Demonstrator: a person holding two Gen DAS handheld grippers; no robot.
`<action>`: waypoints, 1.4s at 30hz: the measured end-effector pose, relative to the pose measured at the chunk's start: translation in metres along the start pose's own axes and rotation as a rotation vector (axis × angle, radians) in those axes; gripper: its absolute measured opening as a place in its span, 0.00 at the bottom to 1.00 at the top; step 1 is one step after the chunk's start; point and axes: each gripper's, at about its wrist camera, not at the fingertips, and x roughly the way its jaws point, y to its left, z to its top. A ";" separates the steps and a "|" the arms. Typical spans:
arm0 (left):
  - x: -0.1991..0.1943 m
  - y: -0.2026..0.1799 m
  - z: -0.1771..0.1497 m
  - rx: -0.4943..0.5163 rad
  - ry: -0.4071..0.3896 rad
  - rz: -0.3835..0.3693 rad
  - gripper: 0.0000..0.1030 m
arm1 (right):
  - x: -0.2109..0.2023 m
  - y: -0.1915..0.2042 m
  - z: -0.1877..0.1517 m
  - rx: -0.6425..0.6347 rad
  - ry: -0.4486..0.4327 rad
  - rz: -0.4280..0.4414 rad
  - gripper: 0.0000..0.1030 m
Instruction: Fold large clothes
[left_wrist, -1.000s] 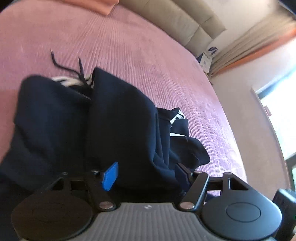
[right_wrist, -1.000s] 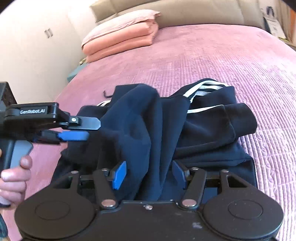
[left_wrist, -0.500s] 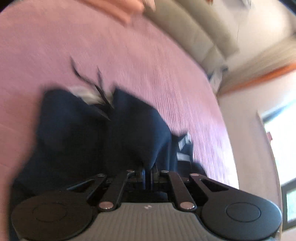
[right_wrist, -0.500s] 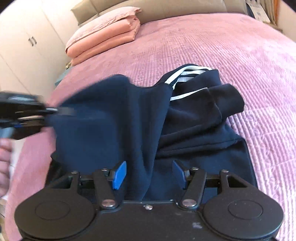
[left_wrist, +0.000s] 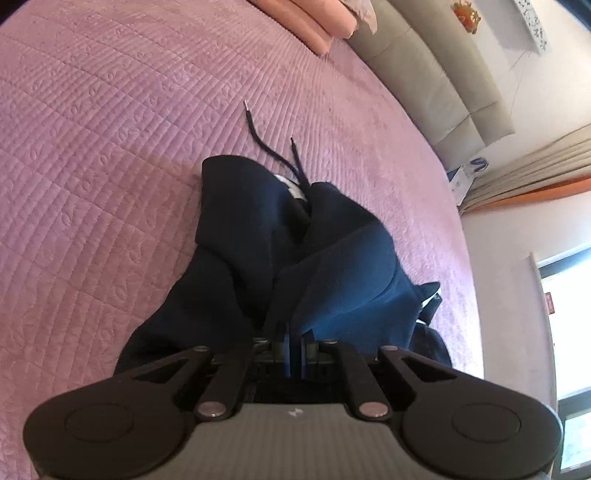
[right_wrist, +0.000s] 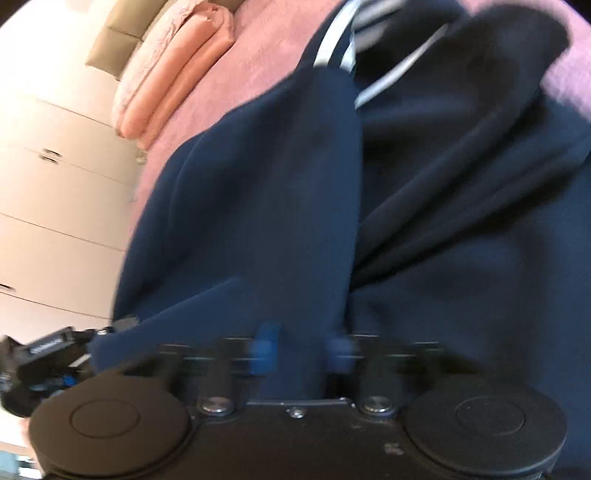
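A dark navy hooded garment (left_wrist: 325, 258) with white stripes and black drawstrings (left_wrist: 273, 155) lies bunched on the pink quilted bed (left_wrist: 110, 147). My left gripper (left_wrist: 294, 349) is shut on a fold of its fabric, which hangs from the pads. In the right wrist view the same garment (right_wrist: 295, 184) fills the frame. My right gripper (right_wrist: 303, 350) is blurred, its blue pads closing on a band of the fabric between them. The left gripper also shows in the right wrist view (right_wrist: 70, 369), at the lower left, holding the cloth's edge.
Folded peach-pink pillows (right_wrist: 173, 70) lie at the head of the bed by a beige headboard (left_wrist: 436, 70). White wardrobe doors (right_wrist: 44, 192) stand to the left. A curtain and window (left_wrist: 561, 295) are on the right wall.
My left gripper has shut on the garment and lifted it. My right gripper's pads have moved closer together around the cloth, and its view has tilted and swung in close.
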 end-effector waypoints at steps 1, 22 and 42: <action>-0.001 -0.002 0.000 0.002 -0.002 -0.003 0.05 | 0.000 0.002 0.000 0.015 -0.004 0.010 0.12; -0.007 -0.028 -0.060 0.250 -0.062 0.122 0.21 | -0.101 -0.026 0.038 -0.180 -0.115 -0.272 0.54; 0.028 -0.015 -0.139 0.103 0.035 0.063 0.03 | -0.030 -0.007 -0.029 -0.418 0.050 -0.322 0.00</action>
